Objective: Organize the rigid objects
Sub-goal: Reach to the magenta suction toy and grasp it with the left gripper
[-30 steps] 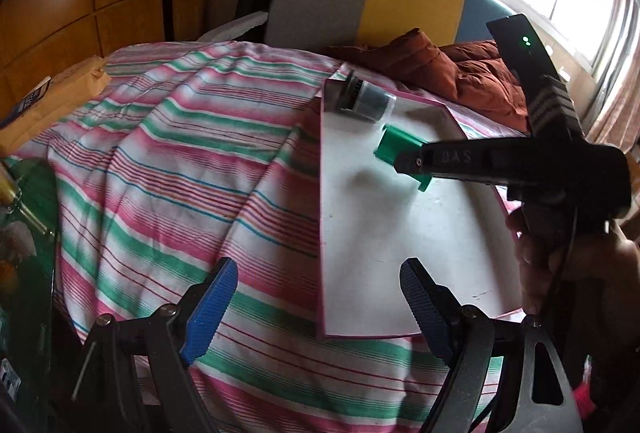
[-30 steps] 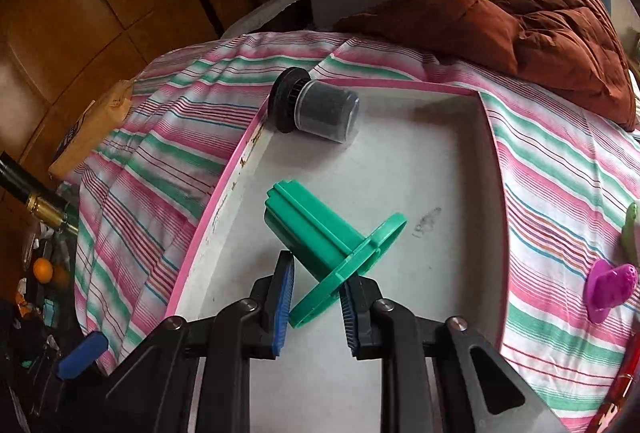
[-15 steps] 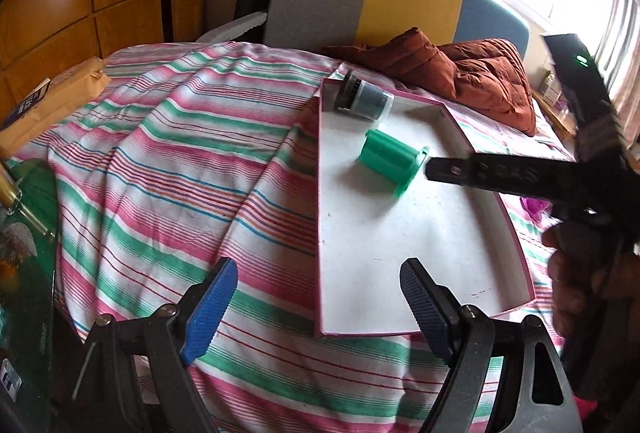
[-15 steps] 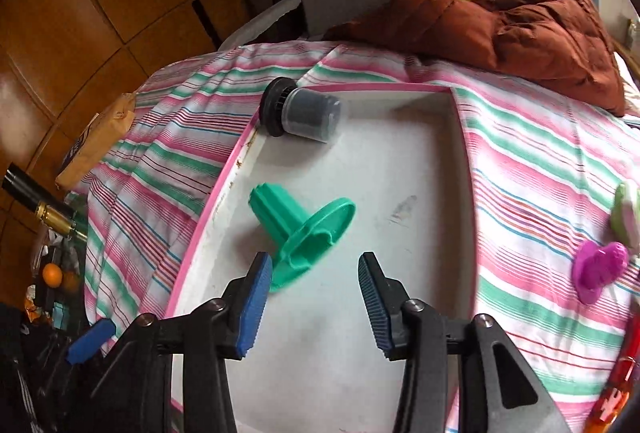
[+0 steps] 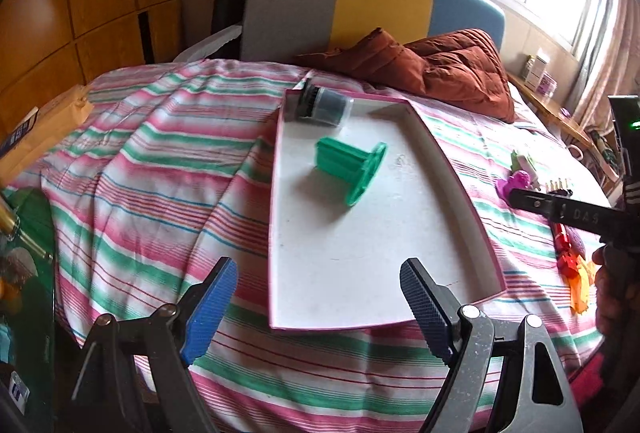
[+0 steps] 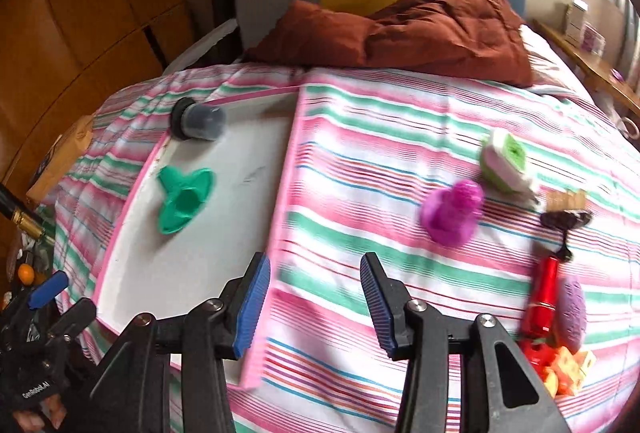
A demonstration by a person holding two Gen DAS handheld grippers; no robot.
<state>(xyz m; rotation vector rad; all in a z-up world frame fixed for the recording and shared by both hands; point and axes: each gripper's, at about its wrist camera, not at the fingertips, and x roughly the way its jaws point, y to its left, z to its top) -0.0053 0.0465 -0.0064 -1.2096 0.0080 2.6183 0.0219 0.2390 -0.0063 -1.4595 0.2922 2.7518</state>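
A white tray with a pink rim (image 5: 360, 265) (image 6: 192, 265) lies on the striped bedspread. In it lie a green flanged spool (image 5: 352, 169) (image 6: 182, 195) on its side and a dark jar with a black cap (image 5: 322, 107) (image 6: 198, 119) at the far corner. My left gripper (image 5: 316, 307) hangs open over the tray's near edge, empty. My right gripper (image 6: 314, 305) is open and empty over the tray's right rim and the bedspread. To its right lie a magenta toy (image 6: 452, 211), a green-and-white block (image 6: 504, 159), a red toy (image 6: 542, 297) and a purple piece (image 6: 572, 313).
A rust-brown quilt (image 5: 440, 65) is bunched at the head of the bed by the grey, yellow and blue headboard (image 5: 344, 1). A tan package (image 5: 44, 125) lies at the bed's left edge. A dark brush (image 6: 564, 221) and orange blocks (image 6: 568, 369) sit at the right.
My right gripper let go of the green spool, which now lies in the tray, then opened and swung right over the bedspread towards the toys. The left gripper stayed open and shifted slightly.
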